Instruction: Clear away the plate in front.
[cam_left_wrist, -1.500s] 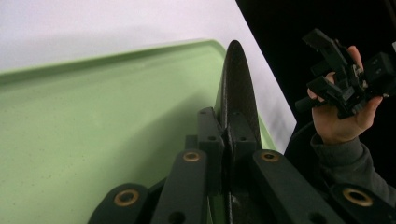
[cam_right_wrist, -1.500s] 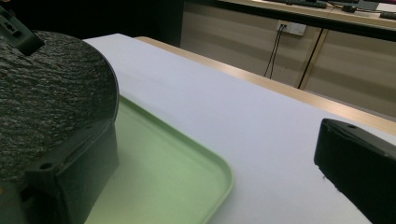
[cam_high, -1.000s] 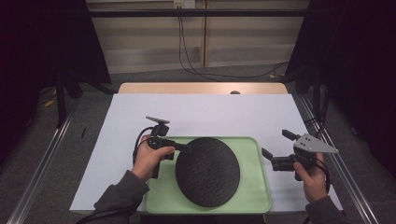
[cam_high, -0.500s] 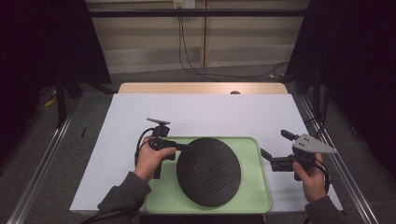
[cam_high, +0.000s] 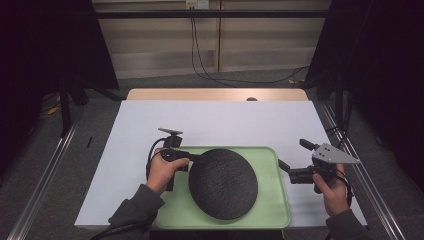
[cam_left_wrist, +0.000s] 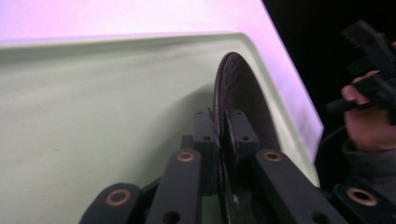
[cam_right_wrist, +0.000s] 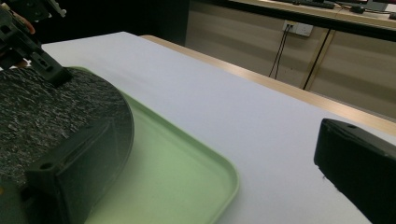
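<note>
High view: left tool clamps the round black plate, tilted over the green tray; right tool open

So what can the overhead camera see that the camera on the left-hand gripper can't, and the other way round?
The high view alone takes in the whole white table, the full round dark plate and the left gripper from outside. The left gripper view alone shows, close up, its two black jaws closed on the plate's rim, one on each face, with the plate seen edge-on. Both show the green tray under the plate and the person's other hand holding the right gripper, jaws apart, beside the tray.
</note>
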